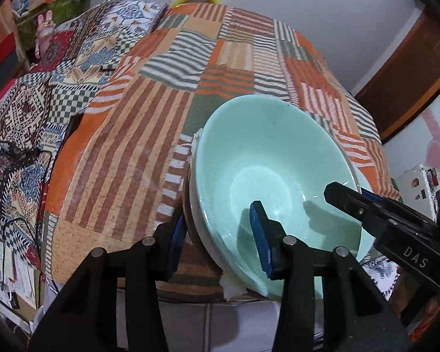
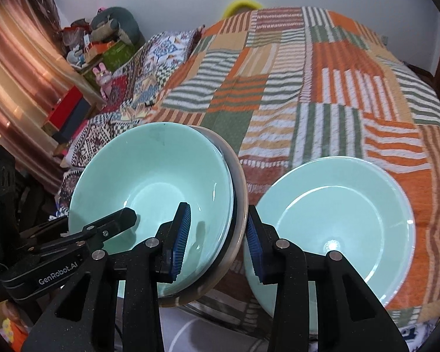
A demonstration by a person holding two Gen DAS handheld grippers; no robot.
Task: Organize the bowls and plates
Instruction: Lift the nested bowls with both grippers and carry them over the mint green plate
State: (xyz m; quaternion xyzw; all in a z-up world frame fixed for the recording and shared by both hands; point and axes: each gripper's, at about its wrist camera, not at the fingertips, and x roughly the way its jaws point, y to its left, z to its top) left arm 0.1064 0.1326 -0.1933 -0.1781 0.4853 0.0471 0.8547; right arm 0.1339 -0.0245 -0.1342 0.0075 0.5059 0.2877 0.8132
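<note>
A mint-green bowl (image 1: 267, 176) (image 2: 152, 187) sits nested in a stack of rimmed dishes at the front edge of the quilt-covered bed. My left gripper (image 1: 217, 240) straddles the stack's near-left rim, jaws open with one pad inside the bowl and one outside. My right gripper (image 2: 217, 246) straddles the stack's right rim the same way, jaws open; its finger also shows in the left wrist view (image 1: 366, 205). A second mint-green bowl (image 2: 337, 223) rests on the quilt to the right, behind the right finger.
The striped patchwork quilt (image 1: 167, 94) (image 2: 293, 82) covers the bed. A patterned blanket (image 1: 29, 111) lies on the left side. Cluttered shelves and boxes (image 2: 102, 47) stand at the back left. The bed's front edge drops to a tiled floor (image 1: 208, 322).
</note>
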